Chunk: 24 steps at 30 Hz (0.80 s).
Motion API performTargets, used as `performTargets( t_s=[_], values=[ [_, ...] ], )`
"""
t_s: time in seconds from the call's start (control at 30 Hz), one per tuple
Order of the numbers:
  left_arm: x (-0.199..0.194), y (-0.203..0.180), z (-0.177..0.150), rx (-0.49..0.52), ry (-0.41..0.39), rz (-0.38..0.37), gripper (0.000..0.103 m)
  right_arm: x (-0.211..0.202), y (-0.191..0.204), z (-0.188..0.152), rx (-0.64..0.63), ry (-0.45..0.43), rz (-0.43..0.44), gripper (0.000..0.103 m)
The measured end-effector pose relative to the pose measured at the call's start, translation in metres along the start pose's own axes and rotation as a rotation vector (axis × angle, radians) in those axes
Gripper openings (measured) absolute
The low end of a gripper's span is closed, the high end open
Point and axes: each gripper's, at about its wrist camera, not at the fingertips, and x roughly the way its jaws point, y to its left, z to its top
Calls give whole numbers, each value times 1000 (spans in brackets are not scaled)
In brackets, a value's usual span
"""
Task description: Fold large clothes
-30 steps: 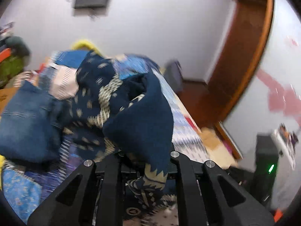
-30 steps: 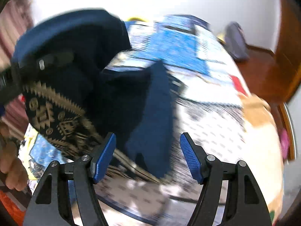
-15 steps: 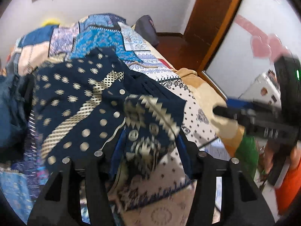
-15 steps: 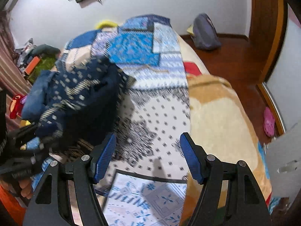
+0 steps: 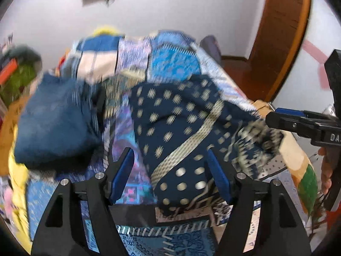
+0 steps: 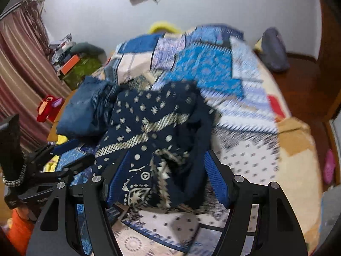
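Note:
A navy garment with cream dots and patterned bands (image 5: 179, 132) lies crumpled on the patchwork bed cover (image 5: 170, 64). It also shows in the right wrist view (image 6: 157, 136). My left gripper (image 5: 170, 177) is open just above the garment's near edge, holding nothing. My right gripper (image 6: 166, 181) is open over the garment's near end, also empty. The right gripper shows at the right edge of the left wrist view (image 5: 298, 123); the left gripper shows at the left of the right wrist view (image 6: 49, 166).
A folded blue denim piece (image 5: 55, 121) lies left of the garment, also seen in the right wrist view (image 6: 83, 108). A grey bag (image 6: 275, 51) sits on the wooden floor by the bed. Clutter and a curtain (image 6: 19, 68) stand on the left.
My left gripper has let go of the navy garment and opened. The garment has dropped onto the bed. Both grippers now hover at its near edge.

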Motion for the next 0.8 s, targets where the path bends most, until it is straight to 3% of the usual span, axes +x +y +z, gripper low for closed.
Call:
performTargets(
  t_s=[0.1, 0.33, 0.53, 0.8],
  values=[
    [20, 4, -15, -5, 60, -6, 70, 23, -5, -9, 26, 62, -7, 67],
    [13, 3, -37, -7, 33, -21, 76, 30, -42, -52, 46, 175, -58, 68],
    [2, 9, -41, 5, 40, -8, 77, 2, -41, -62, -3, 153, -130, 69],
    [-18, 30, -13, -22, -30, 35, 77, -23, -19, -26, -40, 30, -65, 69]
  ],
)
